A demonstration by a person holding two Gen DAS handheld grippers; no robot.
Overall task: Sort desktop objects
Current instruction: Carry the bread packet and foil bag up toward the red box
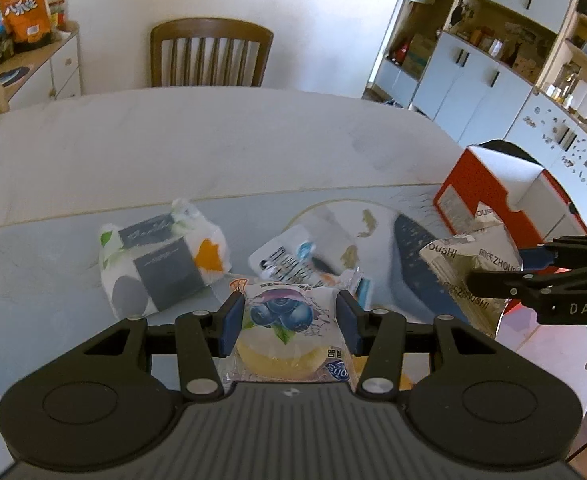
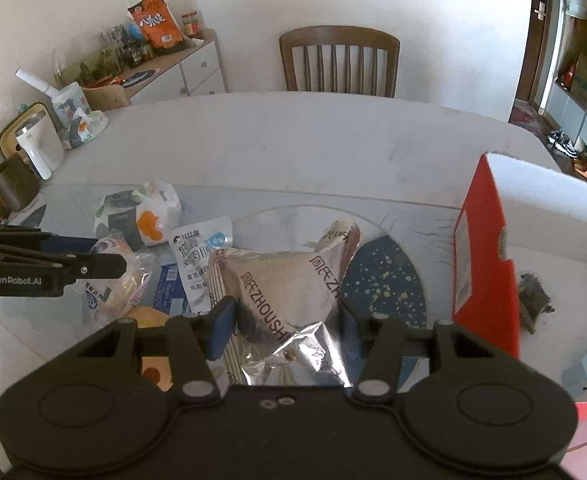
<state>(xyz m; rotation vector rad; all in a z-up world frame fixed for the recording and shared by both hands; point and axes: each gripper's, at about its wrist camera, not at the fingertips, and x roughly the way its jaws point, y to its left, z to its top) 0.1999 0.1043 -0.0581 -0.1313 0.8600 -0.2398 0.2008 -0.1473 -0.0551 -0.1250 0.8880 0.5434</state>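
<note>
My left gripper (image 1: 289, 322) is shut on a blueberry cake packet (image 1: 287, 332) and holds it above the table; it also shows in the right wrist view (image 2: 109, 280). My right gripper (image 2: 287, 326) is shut on a silver ZHOUSHI snack bag (image 2: 285, 284), which shows in the left wrist view (image 1: 469, 264) beside the red box (image 1: 477, 196). A white pouch with black print (image 1: 289, 258) and a patterned tissue pack (image 1: 161, 264) lie on the table beyond the left gripper.
The red open box (image 2: 485, 256) stands at the right, next to a round mat with a dark blue speckled patch (image 2: 381, 280). A wooden chair (image 1: 211, 54) stands at the table's far side. A kettle and cup (image 2: 33, 152) sit far left.
</note>
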